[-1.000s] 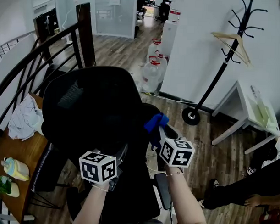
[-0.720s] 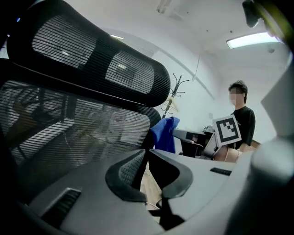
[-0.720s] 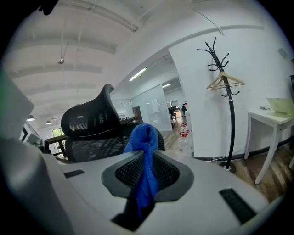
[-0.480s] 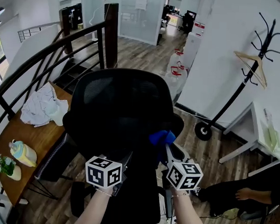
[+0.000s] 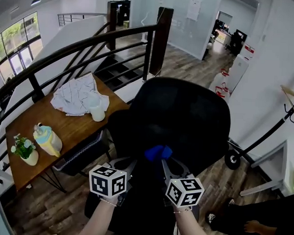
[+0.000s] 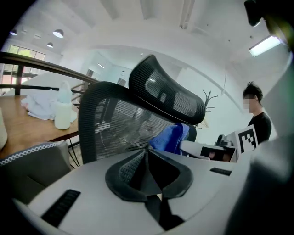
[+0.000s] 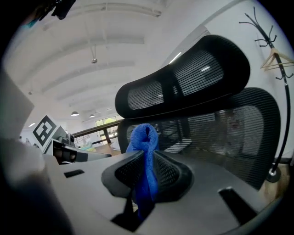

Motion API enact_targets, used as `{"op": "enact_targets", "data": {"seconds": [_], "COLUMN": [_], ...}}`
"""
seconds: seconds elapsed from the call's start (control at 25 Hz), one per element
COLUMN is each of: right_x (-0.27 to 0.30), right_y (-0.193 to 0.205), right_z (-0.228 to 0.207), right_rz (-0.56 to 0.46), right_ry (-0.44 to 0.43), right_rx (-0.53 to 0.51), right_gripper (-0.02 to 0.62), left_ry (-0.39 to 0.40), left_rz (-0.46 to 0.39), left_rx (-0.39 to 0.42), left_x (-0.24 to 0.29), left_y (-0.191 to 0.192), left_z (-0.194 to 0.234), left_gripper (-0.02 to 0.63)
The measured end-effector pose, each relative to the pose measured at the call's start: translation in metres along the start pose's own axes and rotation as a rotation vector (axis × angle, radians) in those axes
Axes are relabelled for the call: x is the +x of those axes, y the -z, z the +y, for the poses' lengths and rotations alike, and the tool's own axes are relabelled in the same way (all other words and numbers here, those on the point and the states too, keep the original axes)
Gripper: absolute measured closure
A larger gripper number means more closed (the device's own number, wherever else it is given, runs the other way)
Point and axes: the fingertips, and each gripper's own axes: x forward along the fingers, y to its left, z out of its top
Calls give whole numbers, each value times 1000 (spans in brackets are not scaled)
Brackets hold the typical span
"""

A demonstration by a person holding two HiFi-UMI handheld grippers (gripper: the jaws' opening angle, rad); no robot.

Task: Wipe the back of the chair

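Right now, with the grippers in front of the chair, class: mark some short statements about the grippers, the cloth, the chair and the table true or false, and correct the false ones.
1. The right gripper is shut on a blue cloth. True.
2. The left gripper grips the headrest of the chair. False: its jaws are together with nothing between them.
3. The chair's back is black mesh. True.
4. A small potted plant stands on the floor. False: it stands on the wooden table, to the left of the chair.
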Motion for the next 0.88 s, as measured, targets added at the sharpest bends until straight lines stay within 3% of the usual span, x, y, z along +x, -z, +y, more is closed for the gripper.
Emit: {"op": "enact_targets", "data": {"seconds": [0.4, 0.64, 0.88], "right_x": [87, 118, 131], "right_y": [23, 39, 40], "right_z": [104, 111, 81], "right_rz": [78, 124, 128], "right_ry": [-208, -205, -139], "right_rx": [-23, -22, -24], "right_gripper": [528, 528, 528], "left_ry": [-153, -172, -157], "left_rz": [-45, -34, -22], "left_rx": [-72, -85, -88], "left_x": [-58, -65, -54], "left_y": [9, 18, 21], "left_z": [80, 97, 96], "left_gripper": [572, 572, 572]}}
